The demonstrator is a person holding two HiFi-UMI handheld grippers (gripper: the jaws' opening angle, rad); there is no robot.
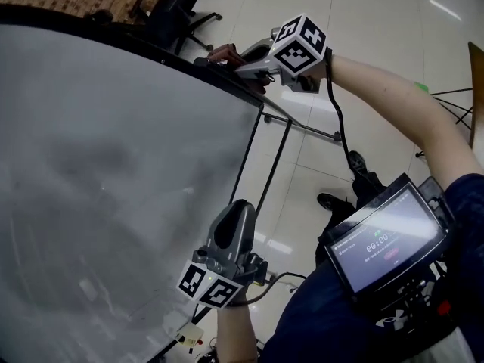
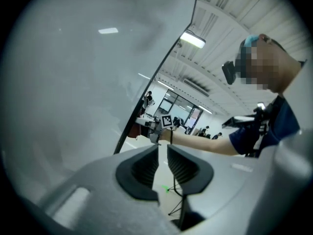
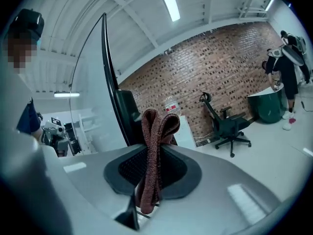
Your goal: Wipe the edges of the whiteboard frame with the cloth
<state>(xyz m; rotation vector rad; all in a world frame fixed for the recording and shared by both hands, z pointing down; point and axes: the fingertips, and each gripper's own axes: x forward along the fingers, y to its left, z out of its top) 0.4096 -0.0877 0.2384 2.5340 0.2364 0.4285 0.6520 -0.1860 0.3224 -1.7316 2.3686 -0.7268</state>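
two claws up: your right claw is clamped on the folded reddish-brown knit cloth, set at the top corner of the dark whiteboard frame, likely so the fold rides the edge. left claw is slightly apart and empty, idling by the side edge.

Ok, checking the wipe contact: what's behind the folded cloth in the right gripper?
Behind the reddish-brown knitted cloth, pinched in the right gripper, runs the whiteboard's black frame edge. The fold covers the spot where cloth and frame would meet, so contact can't be confirmed.
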